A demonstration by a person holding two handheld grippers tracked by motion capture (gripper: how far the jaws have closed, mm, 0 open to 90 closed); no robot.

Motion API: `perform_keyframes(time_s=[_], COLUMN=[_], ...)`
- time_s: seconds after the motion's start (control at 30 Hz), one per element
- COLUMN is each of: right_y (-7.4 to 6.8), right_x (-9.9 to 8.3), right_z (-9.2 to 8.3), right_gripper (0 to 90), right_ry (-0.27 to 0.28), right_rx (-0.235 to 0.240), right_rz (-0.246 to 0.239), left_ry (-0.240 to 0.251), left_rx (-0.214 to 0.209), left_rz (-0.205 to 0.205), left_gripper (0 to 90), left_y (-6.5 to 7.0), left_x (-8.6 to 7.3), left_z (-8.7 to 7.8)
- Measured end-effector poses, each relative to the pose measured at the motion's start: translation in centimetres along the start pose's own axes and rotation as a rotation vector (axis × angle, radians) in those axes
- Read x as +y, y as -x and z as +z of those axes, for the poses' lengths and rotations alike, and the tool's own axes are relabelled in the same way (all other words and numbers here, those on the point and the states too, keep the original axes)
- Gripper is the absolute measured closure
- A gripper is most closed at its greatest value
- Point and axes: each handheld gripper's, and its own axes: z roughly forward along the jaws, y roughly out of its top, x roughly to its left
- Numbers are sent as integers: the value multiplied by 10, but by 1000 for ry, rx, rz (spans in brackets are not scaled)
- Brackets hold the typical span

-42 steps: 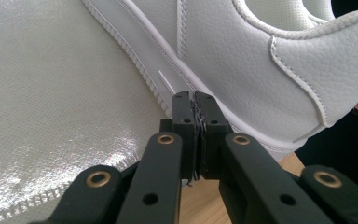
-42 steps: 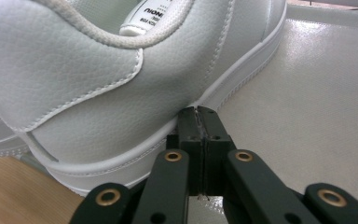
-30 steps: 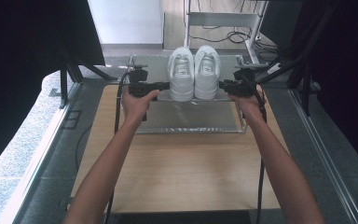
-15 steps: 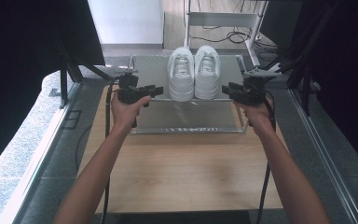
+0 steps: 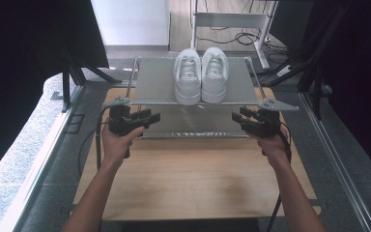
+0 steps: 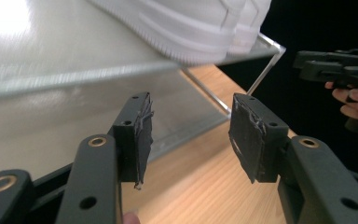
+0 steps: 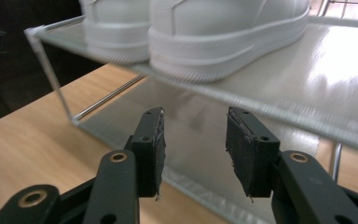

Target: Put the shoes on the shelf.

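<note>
Two white sneakers point(image 5: 201, 75) stood side by side, touching, on the top shelf of a wire rack point(image 5: 154, 82), heels at its near edge, long axes running away from the person. Left gripper point(image 5: 145, 118): below and left of the pair, jaws wide and just been opening, nothing between them. Right gripper point(image 5: 244, 121): below and right, jaws likewise apart and just been opening, empty. Each stood about equally near its shoe, up and inward from it. The high view gave the pair's symmetry; the right gripper view showed the heel sole point(image 7: 223, 51) overhanging the shelf edge.
</note>
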Motion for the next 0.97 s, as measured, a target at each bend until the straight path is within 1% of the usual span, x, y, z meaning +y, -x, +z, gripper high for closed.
perform_keyframes(time_s=[0.13, 0.17, 0.2, 0.23, 0.27, 0.37, 0.43, 0.47, 0.5, 0.53, 0.57, 0.63, 0.7, 0.77, 0.83, 0.87, 0.9, 0.97], right_y=[-4, -5, -6, -7, -7, -8, -8, -8, -8, -8, -9, -11, -12, -13, -13, -13, -13, -12], right_x=[-18, -23, -31, -37, -40, -58, -66, -69, -70, -69, -69, -68, -69, -70, -71, -71, -71, -72], right_z=[-11, -13, -17, -18, -19, -24, -26, -27, -27, -28, -29, -32, -32, -31, -32, -32, -34, -36], right_gripper=[561, 558, 557, 555, 554, 552, 552, 553, 553, 552, 552, 551, 544, 520, 460, 448, 437, 417], right_ry=[7, 7, 5, 1, -1, -19, -23, -20, -30, -38, -34, -17, -15, -11, -9, -6, -3, 1], right_rx=[14, 19, 24, 24, 24, 30, 21, 10, 10, 10, 6, 16, 13, 16, -13, -24, -28, -36], right_rz=[-3, 0, 1, 0, 1, 13, 19, 17, 6, -5, -13, -8, -14, -9, -1, 3, 10, 24], left_ry=[-21, -30, -36, -38, -49, -78, -88, -104, -114, -113, -106, -103, -105, -109, -106, -104, -108, -104], left_rx=[0, -2, -3, -5, -8, 1, -2, -1, 3, 5, 7, 4, 5, 6, 4, 0, -3, 8], left_rz=[3, 3, 3, 2, 1, 8, 1, 5, 14, 16, 15, 12, 9, 4, -2, -8, -11, -17], left_gripper=[480, 477, 476, 475, 475, 467, 459, 459, 455, 450, 448, 445, 438, 429, 409, 401, 389, 366], left_y=[0, 0, 1, 1, 1, 2, 3, 3, 4, 4, 5, 5, 5, 5, 4, 4, 3, 2], left_x=[-21, -29, -34, -37, -43, -57, -64, -66, -67, -67, -67, -69, -71, -73, -73, -73, -73, -73], left_z=[-8, -10, -12, -12, -13, -14, -14, -13, -13, -13, -15, -16, -16, -15, -16, -16, -17, -17])
